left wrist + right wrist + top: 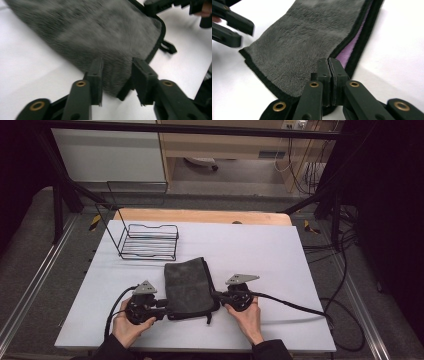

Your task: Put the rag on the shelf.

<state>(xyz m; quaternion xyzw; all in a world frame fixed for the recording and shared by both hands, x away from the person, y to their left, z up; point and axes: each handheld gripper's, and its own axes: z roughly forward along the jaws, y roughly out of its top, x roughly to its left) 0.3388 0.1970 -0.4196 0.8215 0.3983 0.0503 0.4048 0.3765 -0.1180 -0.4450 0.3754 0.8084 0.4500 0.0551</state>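
A dark grey folded towel [187,287] with a black hem lies on the white table sheet [260,255], near the front. My left gripper [162,307] is at the towel's near left corner. In the left gripper view its jaws [117,72] stand apart, with the towel [100,32] corner between them and the pads off the cloth. My right gripper [216,296] is at the towel's near right edge. In the right gripper view it [329,63] is shut, pinching the towel [299,50] edge, where a purple inner layer shows at the fold.
A black wire rack [150,242] stands at the back left of the sheet. A black cable [290,305] trails right from the right gripper across the table. The person's hands come in at the front edge. A wooden table edge [200,215] lies beyond the sheet.
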